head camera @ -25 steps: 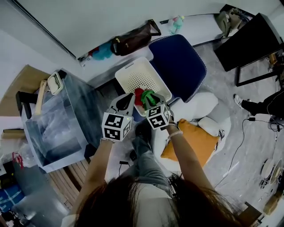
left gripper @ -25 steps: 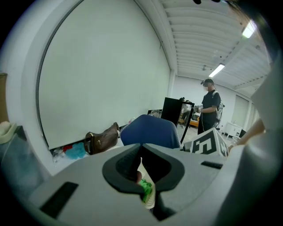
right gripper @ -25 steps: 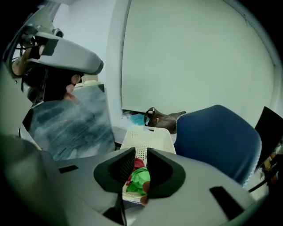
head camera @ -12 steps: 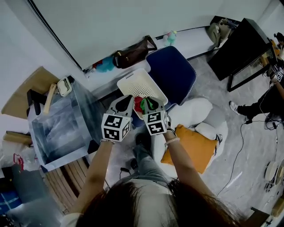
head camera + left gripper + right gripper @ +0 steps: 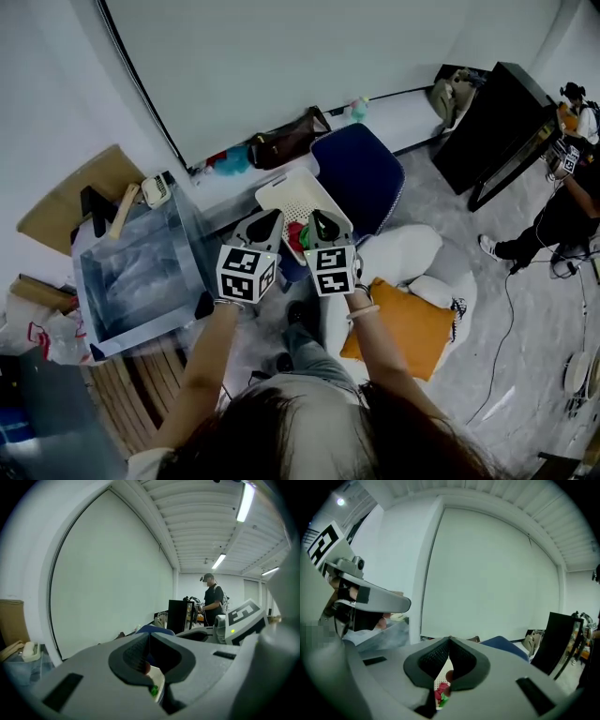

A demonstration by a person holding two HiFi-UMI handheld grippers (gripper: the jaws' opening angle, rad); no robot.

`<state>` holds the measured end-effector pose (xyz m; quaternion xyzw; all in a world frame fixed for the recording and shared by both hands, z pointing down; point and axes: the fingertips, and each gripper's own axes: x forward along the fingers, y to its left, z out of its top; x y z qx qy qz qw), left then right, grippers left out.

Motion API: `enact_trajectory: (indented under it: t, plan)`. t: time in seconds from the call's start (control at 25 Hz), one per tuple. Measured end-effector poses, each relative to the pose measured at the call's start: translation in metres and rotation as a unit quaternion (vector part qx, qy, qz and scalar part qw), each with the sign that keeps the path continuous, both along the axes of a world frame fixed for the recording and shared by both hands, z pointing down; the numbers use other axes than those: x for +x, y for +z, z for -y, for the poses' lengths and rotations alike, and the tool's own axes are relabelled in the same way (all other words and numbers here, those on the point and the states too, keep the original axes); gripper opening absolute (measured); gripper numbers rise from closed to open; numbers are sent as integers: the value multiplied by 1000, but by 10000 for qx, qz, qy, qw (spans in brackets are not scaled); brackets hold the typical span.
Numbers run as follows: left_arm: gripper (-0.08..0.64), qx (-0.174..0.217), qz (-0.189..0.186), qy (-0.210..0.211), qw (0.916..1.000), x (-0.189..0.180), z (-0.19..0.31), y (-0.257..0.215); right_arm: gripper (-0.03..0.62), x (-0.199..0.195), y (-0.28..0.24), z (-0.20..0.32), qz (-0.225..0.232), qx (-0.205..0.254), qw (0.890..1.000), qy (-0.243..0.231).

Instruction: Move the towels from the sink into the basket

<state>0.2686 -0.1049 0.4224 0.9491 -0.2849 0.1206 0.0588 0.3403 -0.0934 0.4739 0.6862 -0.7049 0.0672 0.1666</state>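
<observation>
Left tool (image 5: 265,218): jaws together, empty. Right tool (image 5: 320,220): jaws just closed, nothing between. Towels (image 5: 296,232) lie in basket (image 5: 286,192) below both. Advised next: carry tools to sink (image 5: 141,319) left of them, opening early.

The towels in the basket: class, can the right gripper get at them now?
Probably yes: the right gripper hangs above the open basket, nothing between it and the towels, but its shut fingers must open first.

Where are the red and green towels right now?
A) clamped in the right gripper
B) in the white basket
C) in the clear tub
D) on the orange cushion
B: the red and green towels lie inside the white basket, as the head view and the right gripper view both show.
</observation>
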Motion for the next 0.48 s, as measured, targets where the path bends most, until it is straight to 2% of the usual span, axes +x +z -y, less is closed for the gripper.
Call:
enact_trajectory:
  t: [0.12,0.48]
  plan:
    - [14,-15,-57,59,10000,-7,-16,-17,28,-10,-25,-13,4,267,9996,-42]
    - [12,312,-167,91,9993,-33,-56,-73,26,-36,-101,-56,-97,963,9953,-104]
